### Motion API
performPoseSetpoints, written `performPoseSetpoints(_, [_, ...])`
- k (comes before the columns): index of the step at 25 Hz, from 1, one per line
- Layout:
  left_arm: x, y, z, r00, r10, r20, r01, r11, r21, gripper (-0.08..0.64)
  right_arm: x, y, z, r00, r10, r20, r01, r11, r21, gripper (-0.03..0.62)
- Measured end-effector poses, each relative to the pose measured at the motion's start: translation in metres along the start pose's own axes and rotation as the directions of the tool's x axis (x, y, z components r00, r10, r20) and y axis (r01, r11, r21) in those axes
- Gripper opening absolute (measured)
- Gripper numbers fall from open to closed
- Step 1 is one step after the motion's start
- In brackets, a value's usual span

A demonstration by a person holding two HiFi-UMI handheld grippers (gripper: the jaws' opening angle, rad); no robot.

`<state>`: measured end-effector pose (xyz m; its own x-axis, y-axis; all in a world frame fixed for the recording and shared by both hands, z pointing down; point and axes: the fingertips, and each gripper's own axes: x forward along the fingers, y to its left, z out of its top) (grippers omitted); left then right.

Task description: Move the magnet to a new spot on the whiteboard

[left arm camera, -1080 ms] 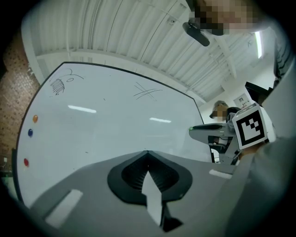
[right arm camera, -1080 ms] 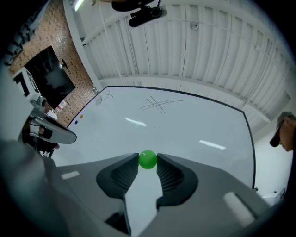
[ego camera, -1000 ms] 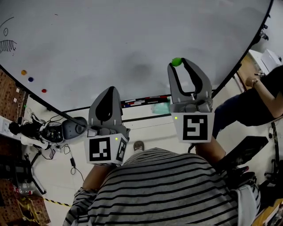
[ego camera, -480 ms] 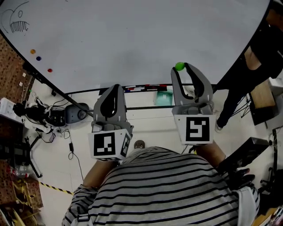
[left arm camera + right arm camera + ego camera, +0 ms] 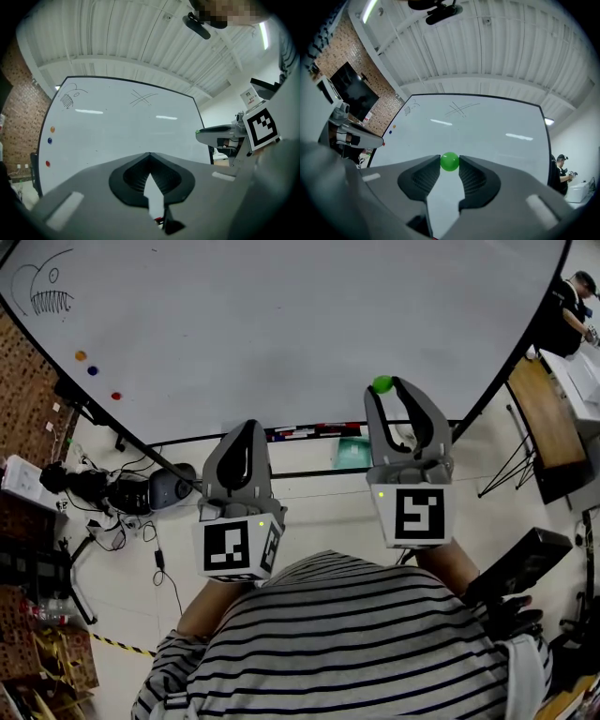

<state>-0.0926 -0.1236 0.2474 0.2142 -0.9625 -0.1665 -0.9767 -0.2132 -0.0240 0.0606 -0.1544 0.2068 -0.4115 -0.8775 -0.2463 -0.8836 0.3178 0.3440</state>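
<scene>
I'm pinching the green magnet [image 5: 450,161] in my right gripper [image 5: 385,383] mid-frame below the whiteboard [image 5: 281,324], while my left gripper [image 5: 240,426] is hanging with jaws together.

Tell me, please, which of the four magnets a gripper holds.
The green magnet, pinched in the right gripper; the orange magnet, blue magnet and red magnet sit ungripped on the whiteboard, far left.

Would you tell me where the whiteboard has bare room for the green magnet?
The whiteboard is bare across its middle and right, below the faint cross. Crowded only at left: the fish sketch and three small magnets.
</scene>
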Motion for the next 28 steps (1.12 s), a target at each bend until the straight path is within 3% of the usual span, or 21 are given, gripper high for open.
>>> performPoseSetpoints(5, [-0.003,0.004,-0.004,1.000,-0.010,-0.025,0.011,1.000,0.028,0.015,0.000,0.004,0.003,1.000,-0.005,-0.010,0.005,1.000,0.004,0.124])
performPoseSetpoints(9, [-0.006,0.013,-0.002,1.000,-0.006,-0.020,0.006,1.000,-0.005,0.015,0.003,0.011,0.003,1.000,-0.006,-0.024,0.006,1.000,0.002,0.124])
performPoseSetpoints(28, [-0.005,0.003,-0.003,1.000,0.008,-0.019,-0.009,1.000,-0.007,0.015,0.001,0.005,-0.001,1.000,0.006,-0.016,-0.006,1.000,-0.003,0.124])
